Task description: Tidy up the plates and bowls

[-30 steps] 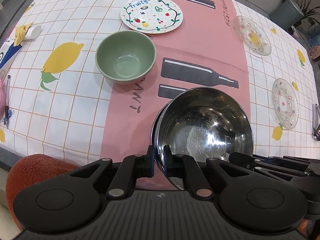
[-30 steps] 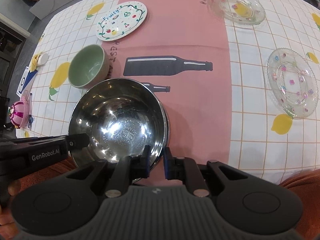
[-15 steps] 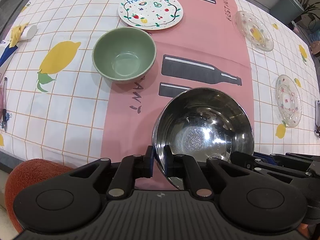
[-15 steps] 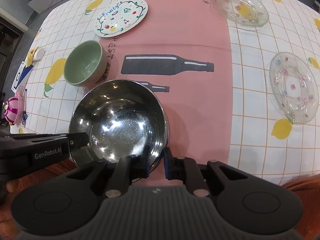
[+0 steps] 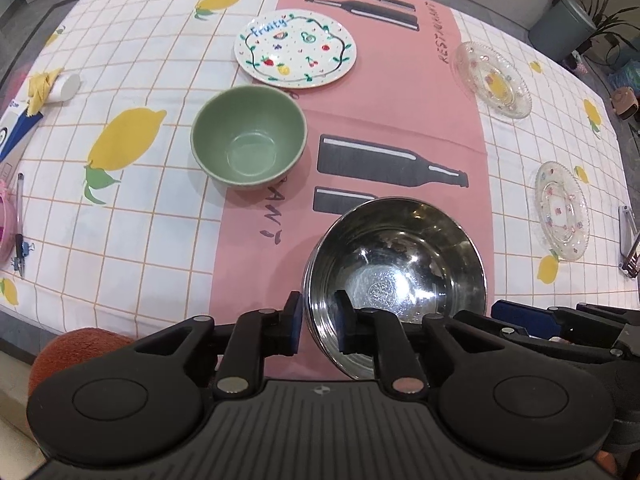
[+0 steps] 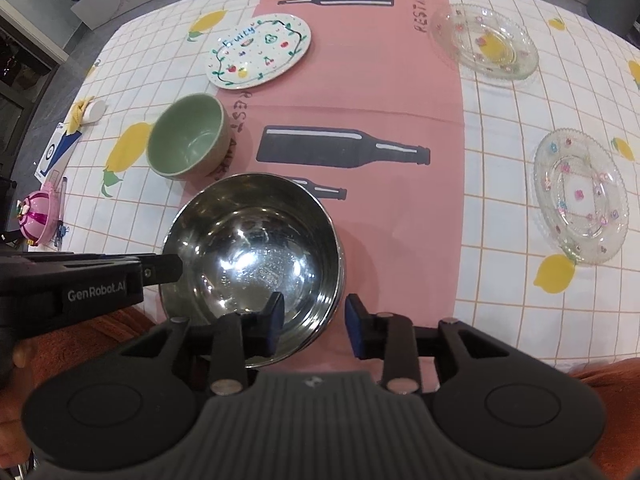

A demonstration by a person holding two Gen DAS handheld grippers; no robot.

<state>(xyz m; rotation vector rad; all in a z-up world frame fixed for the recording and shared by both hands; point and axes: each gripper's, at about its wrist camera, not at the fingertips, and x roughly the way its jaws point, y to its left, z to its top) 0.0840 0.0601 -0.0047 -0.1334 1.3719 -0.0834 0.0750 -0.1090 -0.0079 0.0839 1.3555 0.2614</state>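
A steel bowl [image 5: 396,276] [image 6: 256,252] sits at the near edge of the table. My left gripper [image 5: 318,318] has opened a little, its fingers either side of the bowl's left rim. My right gripper [image 6: 314,322] is open, its fingers standing apart on both sides of the bowl's near right rim. A green bowl [image 5: 248,140] [image 6: 188,142] stands beyond on the left. A white "Fruity" plate [image 5: 296,50] [image 6: 260,50] lies behind it. Two glass plates [image 6: 484,46] [image 6: 580,194] lie on the right.
The tablecloth [image 5: 384,92] has a pink middle strip with bottle prints and lemon squares. A pink toy [image 6: 36,216], a pen [image 5: 19,224] and a small white cup [image 5: 66,86] lie at the left edge. A metal tool [image 5: 628,240] lies at the right edge.
The steel bowl has come down onto the table. My right gripper has opened off its rim, and my left gripper's fingers have parted a little.
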